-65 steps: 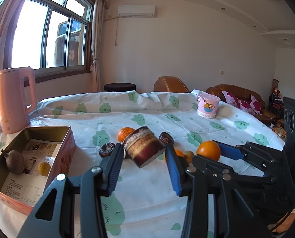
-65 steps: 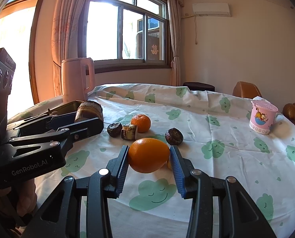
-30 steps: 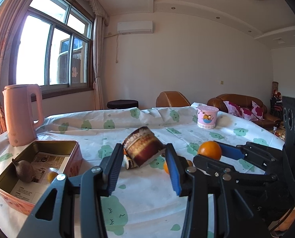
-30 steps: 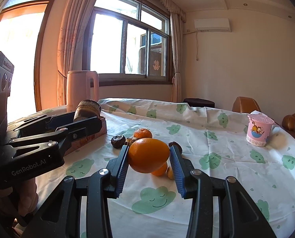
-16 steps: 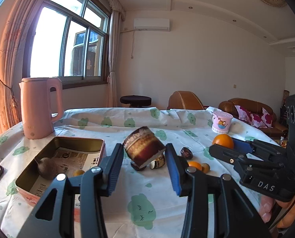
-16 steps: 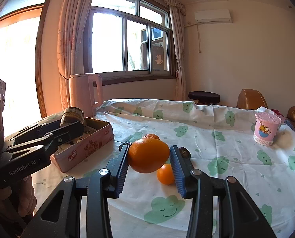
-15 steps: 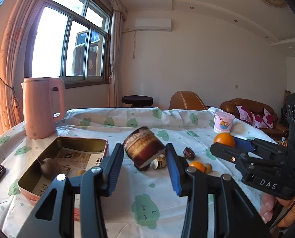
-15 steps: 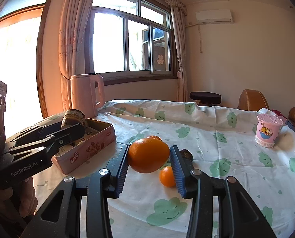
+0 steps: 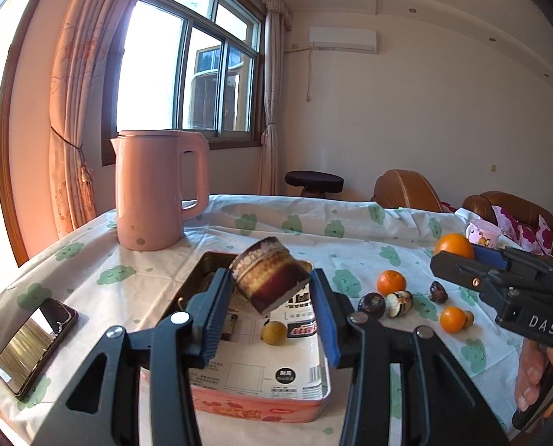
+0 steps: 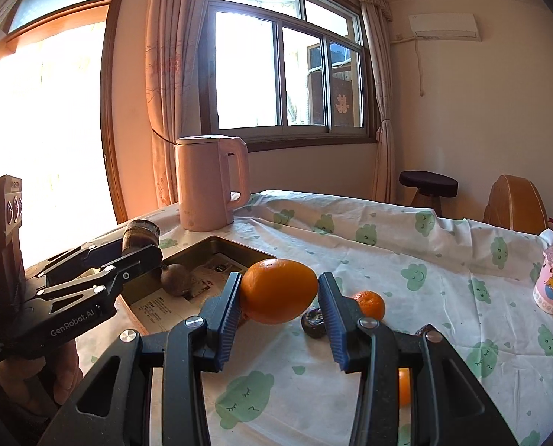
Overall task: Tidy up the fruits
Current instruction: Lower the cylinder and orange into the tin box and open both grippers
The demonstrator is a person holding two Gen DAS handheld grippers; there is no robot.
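L hand-held gripper (image 9: 271,293) clamps a brown-banded cylindrical tin (image 9: 269,280); R hand-held gripper (image 10: 278,303) grips a big orange (image 10: 278,290). Only L view shows black phone (image 9: 35,338), far left.

The left tool (image 10: 142,256) reads "GenRobot.AI"; the right tool (image 9: 466,260), "DAS".

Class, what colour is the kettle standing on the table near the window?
Pale pink: the kettle shows best in the left wrist view.

left wrist: close above table (image 9: 90,290), facing window over tin tray (image 9: 261,405) | right wrist: farther right, same way | shared: tray, kettle (image 10: 209,182), tabletop fruit
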